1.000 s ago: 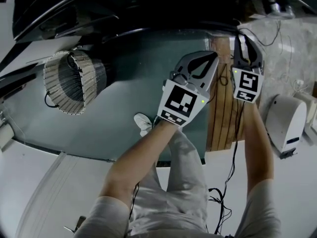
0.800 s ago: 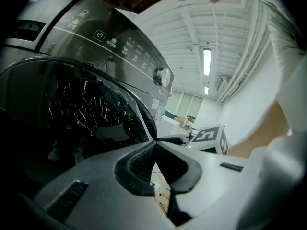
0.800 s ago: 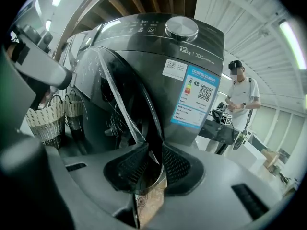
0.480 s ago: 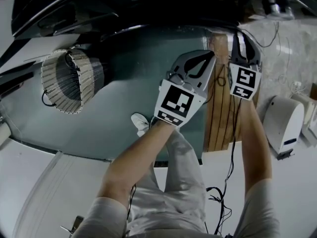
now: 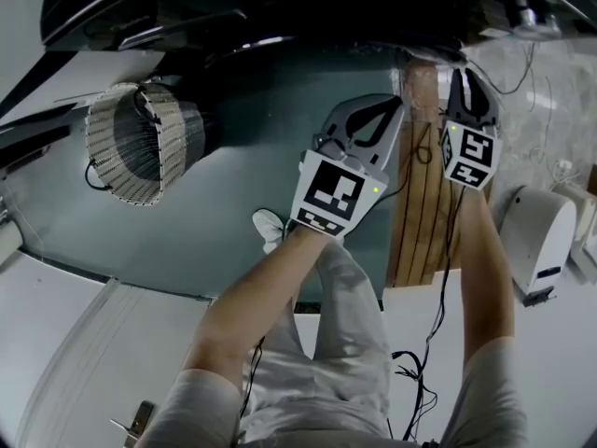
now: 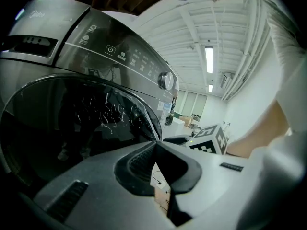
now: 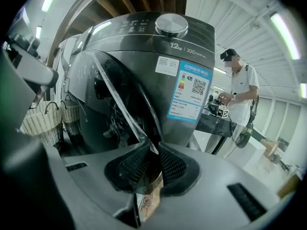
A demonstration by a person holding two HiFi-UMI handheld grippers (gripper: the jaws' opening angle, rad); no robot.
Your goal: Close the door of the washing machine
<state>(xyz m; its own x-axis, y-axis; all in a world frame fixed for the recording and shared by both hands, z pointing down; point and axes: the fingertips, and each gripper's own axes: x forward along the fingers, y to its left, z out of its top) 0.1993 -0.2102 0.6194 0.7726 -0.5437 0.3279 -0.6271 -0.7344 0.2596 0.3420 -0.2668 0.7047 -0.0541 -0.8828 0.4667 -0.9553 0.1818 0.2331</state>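
Observation:
The dark grey front-loading washing machine [image 7: 182,61] fills both gripper views and the top of the head view [image 5: 280,7]. Its round glass door [image 7: 115,104] stands ajar, the thin rim running down into my right gripper [image 7: 154,150], which is shut on that edge. My left gripper [image 6: 156,145] is shut with nothing in it. Its tips sit close beside the door's rim [image 6: 144,119], and I cannot tell whether they touch. In the head view the left gripper [image 5: 399,103] and right gripper [image 5: 459,75] reach side by side toward the machine.
A woven basket [image 5: 131,143] stands on the teal floor at the left of the machine. Wooden planks [image 5: 420,194] lie under the right arm, a white appliance [image 5: 541,236] stands at the right, and cables [image 5: 420,371] trail on the floor. A person [image 7: 242,90] stands in the background.
The head view has shifted slightly. Both grippers keep their places at the door and their jaws look the same.

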